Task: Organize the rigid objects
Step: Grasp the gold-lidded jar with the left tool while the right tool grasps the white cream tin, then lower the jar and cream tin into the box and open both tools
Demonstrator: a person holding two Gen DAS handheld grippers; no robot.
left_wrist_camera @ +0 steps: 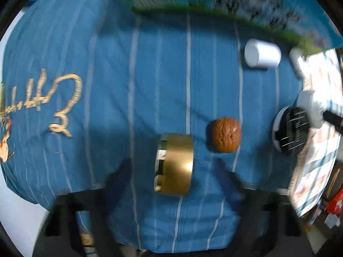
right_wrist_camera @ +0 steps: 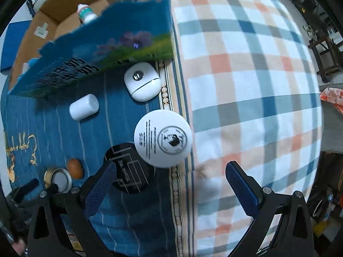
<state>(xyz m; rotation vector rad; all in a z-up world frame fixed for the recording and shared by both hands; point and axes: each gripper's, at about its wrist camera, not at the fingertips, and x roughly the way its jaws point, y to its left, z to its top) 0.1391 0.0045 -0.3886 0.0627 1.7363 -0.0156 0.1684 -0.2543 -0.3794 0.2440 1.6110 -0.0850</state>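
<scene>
On the blue striped cloth [left_wrist_camera: 107,64] lie a gold round tin [left_wrist_camera: 174,165], a walnut [left_wrist_camera: 225,135], a white cylinder [left_wrist_camera: 262,53] and a black disc [left_wrist_camera: 291,129]. My left gripper [left_wrist_camera: 171,184] is open, its dark fingers either side of the gold tin, just short of it. In the right wrist view my right gripper [right_wrist_camera: 169,182] is open above a white round jar [right_wrist_camera: 163,138] that overlaps the black disc [right_wrist_camera: 128,171]. A white rounded case [right_wrist_camera: 142,81], the cylinder [right_wrist_camera: 83,107], the walnut [right_wrist_camera: 75,168] and the tin [right_wrist_camera: 57,180] also show there.
A blue and green printed box [right_wrist_camera: 96,57] stands at the far edge of the cloth, with a cardboard box [right_wrist_camera: 64,10] holding a small bottle [right_wrist_camera: 85,15] behind it. A plaid sheet [right_wrist_camera: 246,96] covers the bed to the right.
</scene>
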